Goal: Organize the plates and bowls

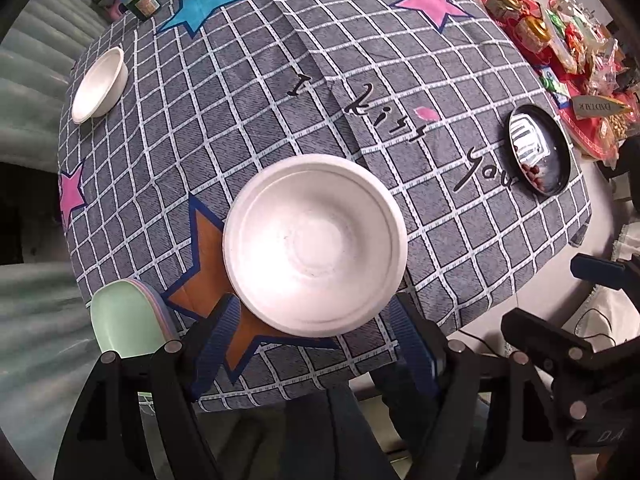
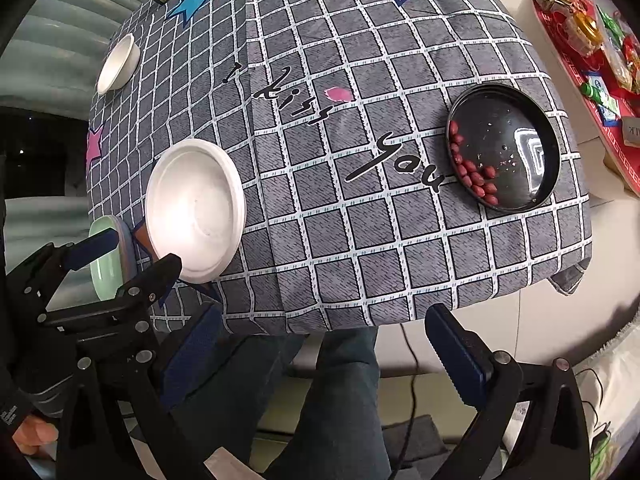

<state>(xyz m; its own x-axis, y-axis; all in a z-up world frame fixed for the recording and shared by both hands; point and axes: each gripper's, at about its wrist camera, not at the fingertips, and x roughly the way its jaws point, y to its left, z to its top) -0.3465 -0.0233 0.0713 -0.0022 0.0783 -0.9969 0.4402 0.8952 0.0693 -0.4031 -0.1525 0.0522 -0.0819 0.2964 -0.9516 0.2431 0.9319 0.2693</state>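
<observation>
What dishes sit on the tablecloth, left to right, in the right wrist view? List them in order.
Green plate stack → small white bowl → large white bowl → black dish with red nuts.

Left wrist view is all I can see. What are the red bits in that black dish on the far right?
Observer: The right wrist view shows the black dish closer. The red bits are peanuts, bunched along one edge, and the rest of it is nearly bare.
Operator: Is the other gripper holding anything?
Observer: No. The right gripper is open and empty, by the near edge of the table.
Operator: And how does mine look from outside?
Observer: The left gripper is open and holds nothing. One of its fingers crosses in front of the green plate.
</observation>
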